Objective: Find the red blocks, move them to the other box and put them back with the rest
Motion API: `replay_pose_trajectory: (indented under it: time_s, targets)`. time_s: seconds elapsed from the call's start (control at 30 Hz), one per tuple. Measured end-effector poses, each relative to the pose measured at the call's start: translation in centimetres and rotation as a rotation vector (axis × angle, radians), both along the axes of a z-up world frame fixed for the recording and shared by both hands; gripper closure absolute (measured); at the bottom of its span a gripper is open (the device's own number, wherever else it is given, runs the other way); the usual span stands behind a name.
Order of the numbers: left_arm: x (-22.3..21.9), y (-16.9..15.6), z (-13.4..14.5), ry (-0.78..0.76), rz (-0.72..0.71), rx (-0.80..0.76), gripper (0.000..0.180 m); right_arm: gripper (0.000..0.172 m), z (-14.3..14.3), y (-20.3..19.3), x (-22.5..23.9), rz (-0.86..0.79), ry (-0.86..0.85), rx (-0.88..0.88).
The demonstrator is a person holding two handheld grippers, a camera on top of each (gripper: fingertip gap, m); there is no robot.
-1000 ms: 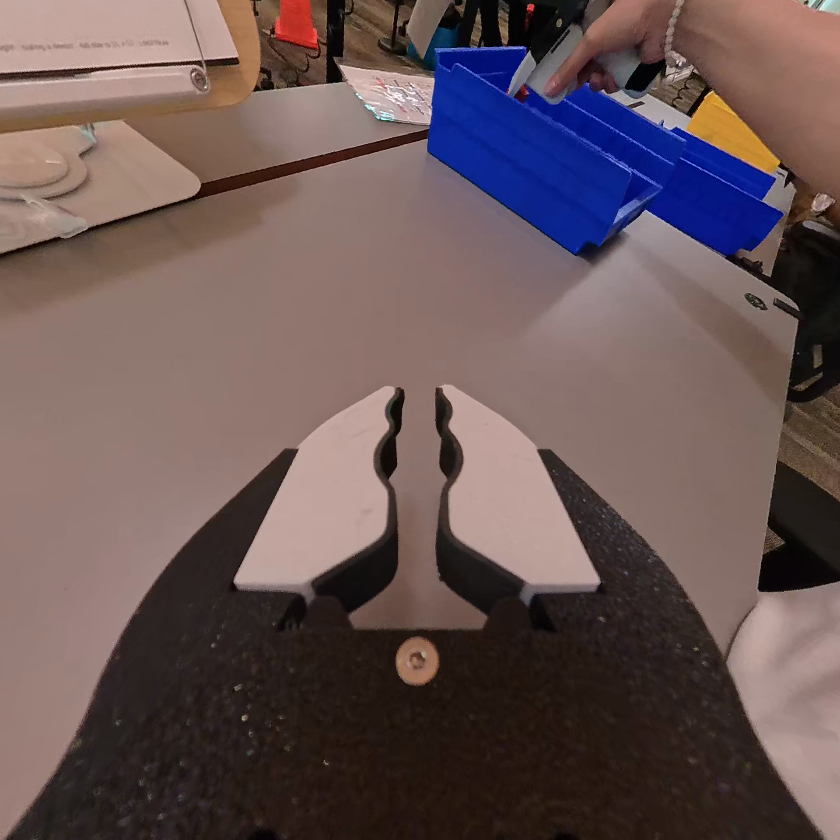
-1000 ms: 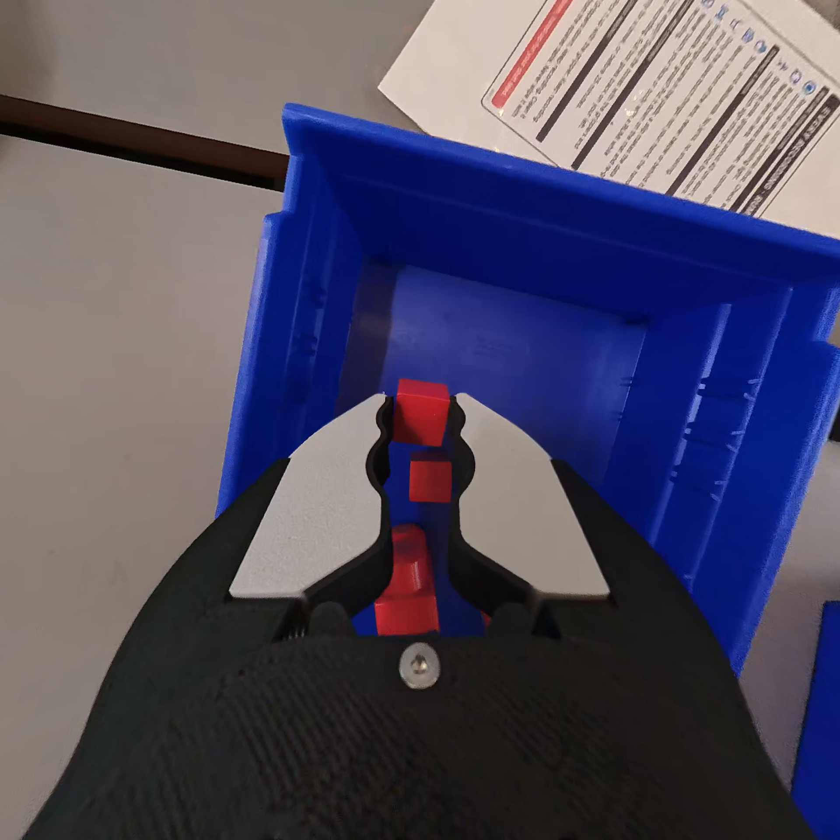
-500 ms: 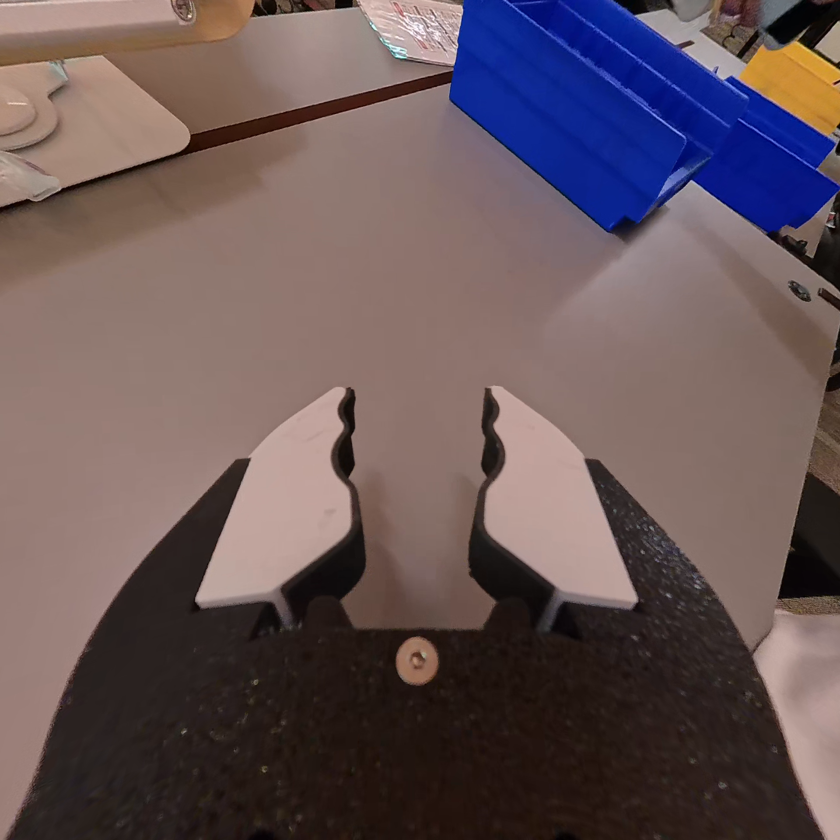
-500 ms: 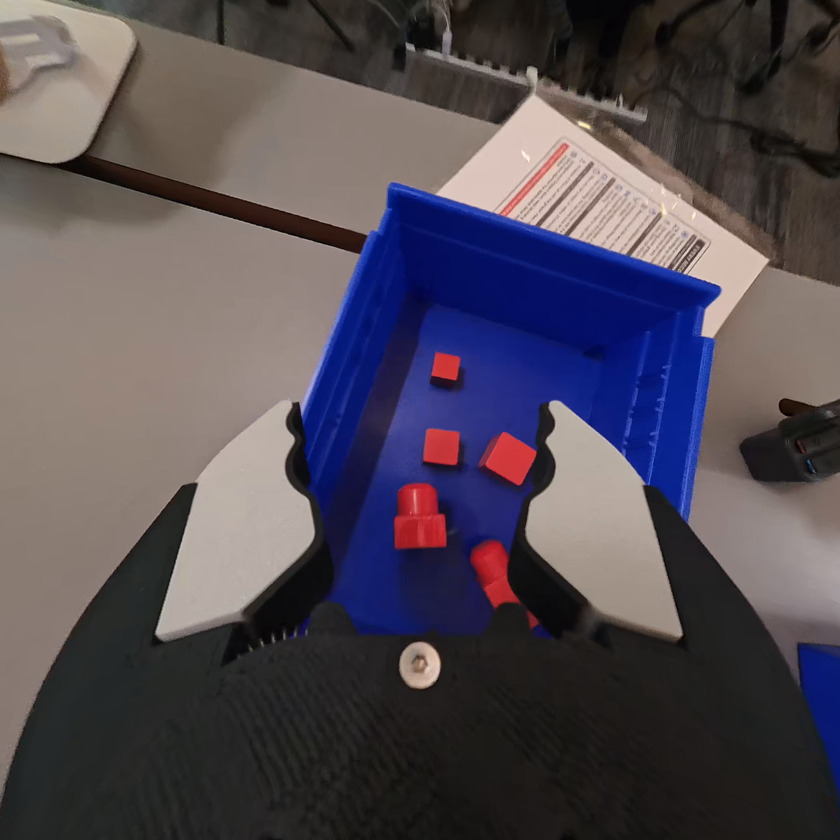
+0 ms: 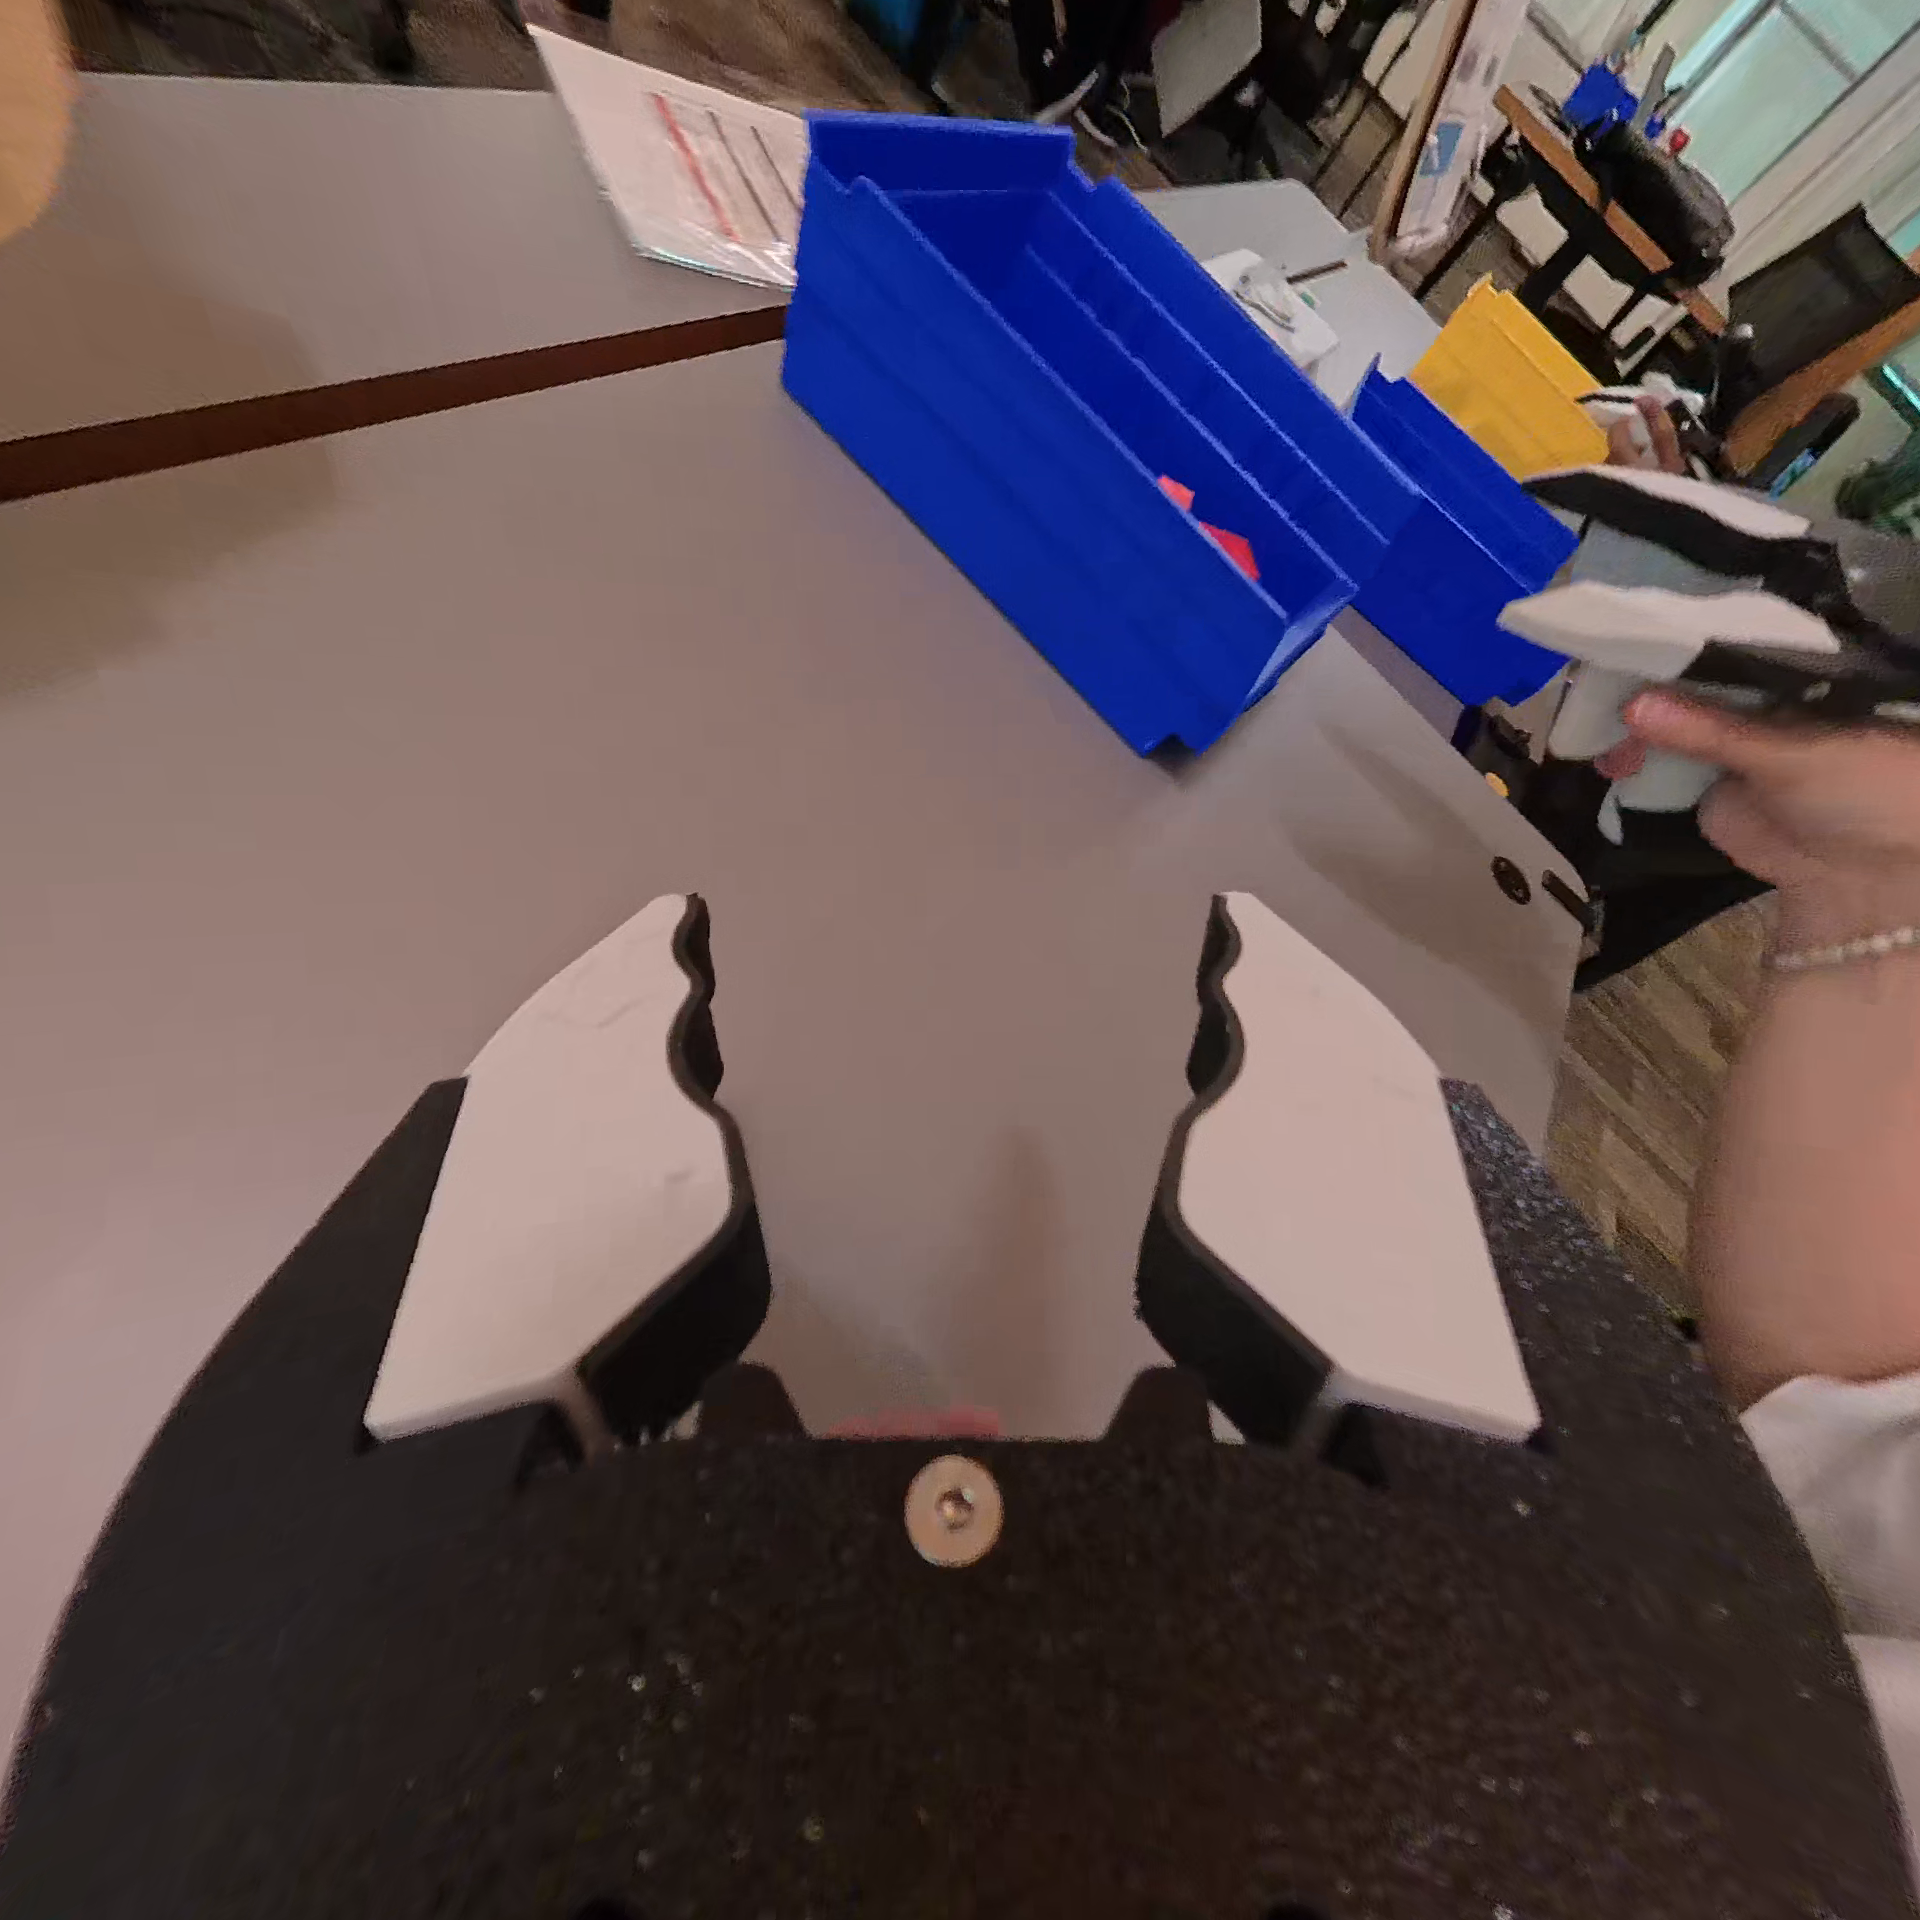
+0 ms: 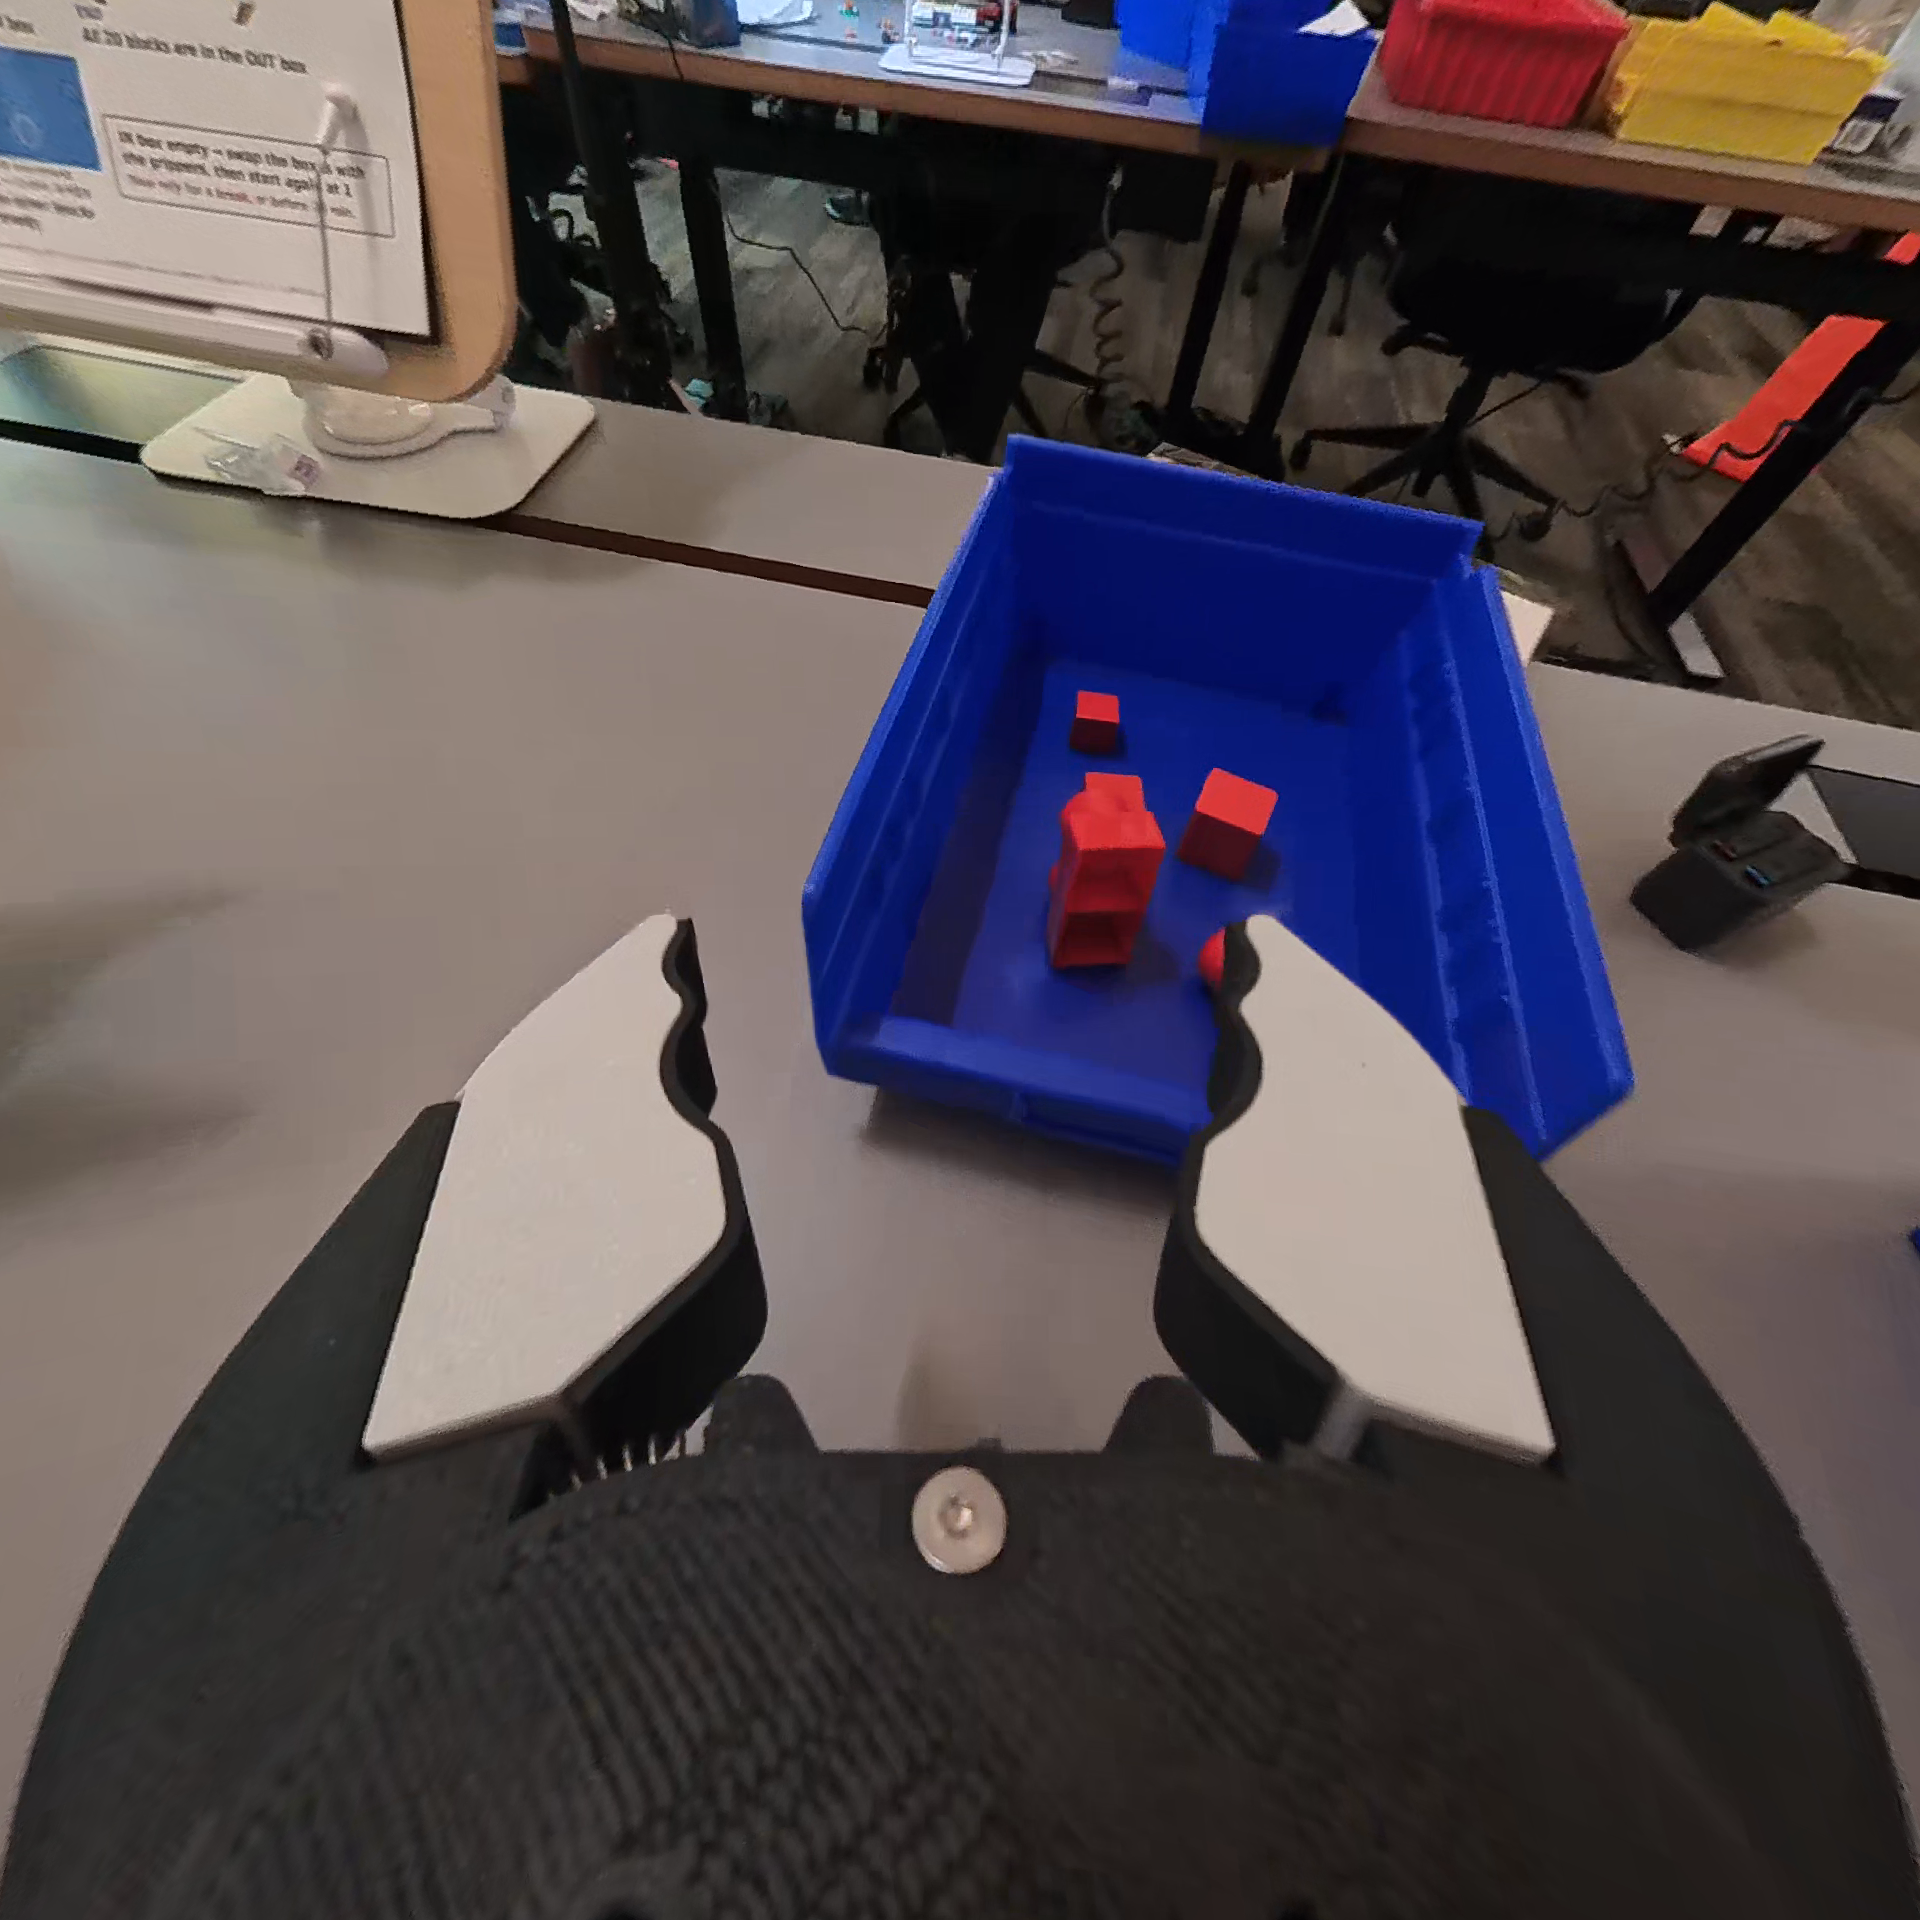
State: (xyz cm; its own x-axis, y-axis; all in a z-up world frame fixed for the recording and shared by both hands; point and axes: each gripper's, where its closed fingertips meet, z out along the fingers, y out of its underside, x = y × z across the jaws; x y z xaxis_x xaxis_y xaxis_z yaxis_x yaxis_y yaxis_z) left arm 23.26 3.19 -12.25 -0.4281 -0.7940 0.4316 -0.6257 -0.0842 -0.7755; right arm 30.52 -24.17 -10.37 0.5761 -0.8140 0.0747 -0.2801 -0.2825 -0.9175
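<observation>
Red blocks [image 6: 1103, 871] lie loose on the floor of the blue box [image 6: 894, 831], which sits ahead of the right gripper [image 6: 961, 956] and slightly to its right. One tall piece stands upright, two cubes lie beyond and beside it, and a rounded piece is half hidden behind the right-hand finger [image 6: 1340, 1091]. Right gripper: jaws spread wide, nothing between them but grey table [image 6: 416, 790]. Left gripper [image 5: 956, 935]: likewise wide open and empty over bare table, the same box [image 5: 997, 457] well ahead and to its right, a second blue box [image 5: 1455, 540] just behind it. Risks: a spread finger could catch the near wall on entry and shove the box; the upright piece looks easy to topple; the hidden piece could be missed.
</observation>
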Motion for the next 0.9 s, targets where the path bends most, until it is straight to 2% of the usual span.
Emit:
replay_pose_trajectory:
  time_s: [0.2,0.27,0.37,0.53,0.7,0.9]
  targets:
    - [6.5,-9.3,2.2,0.19,-0.084,-0.048,0.092,0.081,0.2,-1.9,-1.9,-0.093,-0.067,-0.011]
    - [9.0,-12.0,1.7,0.241,-0.086,0.009,0.092,0.082,0.2,-2.3,-2.2,-0.113,-0.075,0.015]
    - [12.6,-14.7,-0.6,0.331,-0.048,0.155,0.092,0.083,0.1,-3.0,-2.5,-0.146,-0.094,0.02]
    - [17.3,-16.6,-4.2,0.483,0.078,0.224,0.092,0.085,-0.5,-4.1,-3.1,-0.183,-0.128,0.031]
    - [19.4,-17.7,-6.9,0.566,0.134,0.251,0.097,0.086,-0.2,-5.4,-3.3,-0.196,-0.157,0.0]
    - [21.2,-18.3,-9.3,0.601,0.158,0.347,0.117,0.087,-1.4,-6.1,-4.0,-0.184,-0.14,-0.021]
